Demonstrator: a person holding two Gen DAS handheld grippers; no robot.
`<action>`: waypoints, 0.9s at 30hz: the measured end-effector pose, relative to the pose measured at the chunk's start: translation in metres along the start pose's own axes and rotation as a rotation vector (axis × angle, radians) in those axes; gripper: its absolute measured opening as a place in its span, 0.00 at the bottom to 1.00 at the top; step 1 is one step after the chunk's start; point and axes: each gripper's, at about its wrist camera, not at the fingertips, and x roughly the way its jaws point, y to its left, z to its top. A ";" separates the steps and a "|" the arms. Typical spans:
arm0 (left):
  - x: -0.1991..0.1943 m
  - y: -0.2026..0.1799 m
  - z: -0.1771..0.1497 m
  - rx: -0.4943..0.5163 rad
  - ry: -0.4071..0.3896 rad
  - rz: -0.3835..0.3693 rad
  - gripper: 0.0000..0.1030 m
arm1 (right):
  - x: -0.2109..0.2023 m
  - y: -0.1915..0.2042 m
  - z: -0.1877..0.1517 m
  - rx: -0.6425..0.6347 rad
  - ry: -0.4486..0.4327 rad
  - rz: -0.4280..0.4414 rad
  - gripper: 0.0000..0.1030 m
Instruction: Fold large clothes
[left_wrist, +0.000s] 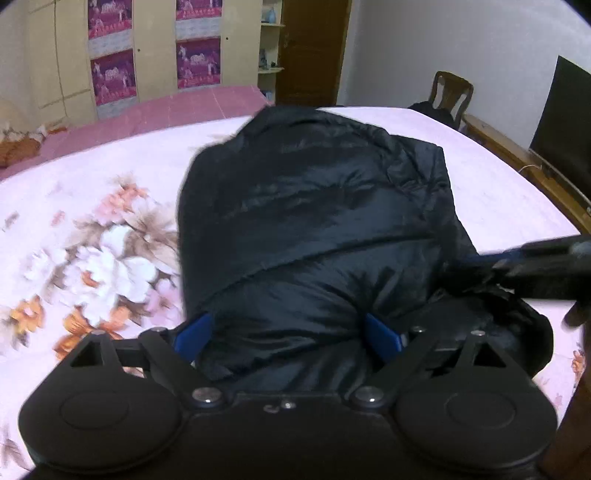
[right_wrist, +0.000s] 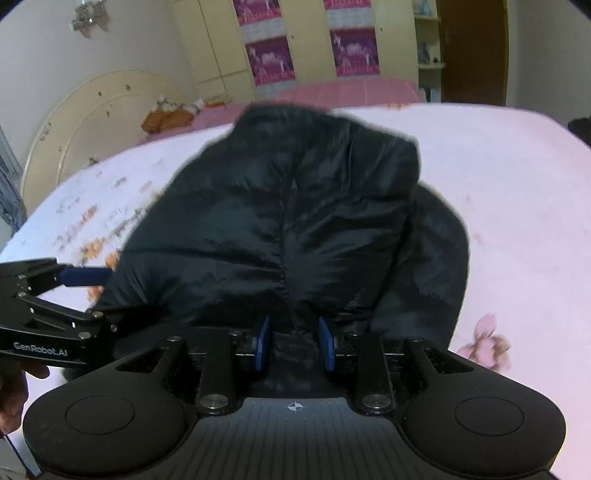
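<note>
Black padded jacket (left_wrist: 317, 221) bunched mid-bed (left_wrist: 92, 184), near edge lifted. Left gripper (left_wrist: 288, 334) spread wide, fabric between its fingers unpinched. Right gripper (right_wrist: 293, 345) clenched on jacket's hem.

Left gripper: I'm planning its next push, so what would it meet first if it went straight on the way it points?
The black puffer jacket. The left gripper has its fingers spread wide around a bulge of it, so it would press into the padding almost at once; the bed sheet lies underneath.
</note>
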 end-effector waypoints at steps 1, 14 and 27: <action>-0.003 0.002 0.002 0.002 -0.009 0.028 1.00 | -0.006 -0.010 0.003 0.036 -0.031 0.003 0.76; -0.002 0.042 0.007 -0.146 -0.025 0.032 1.00 | -0.013 -0.136 -0.025 0.531 -0.035 0.137 1.00; 0.027 0.122 -0.022 -0.493 0.000 -0.272 1.00 | 0.015 -0.142 -0.035 0.569 0.038 0.273 1.00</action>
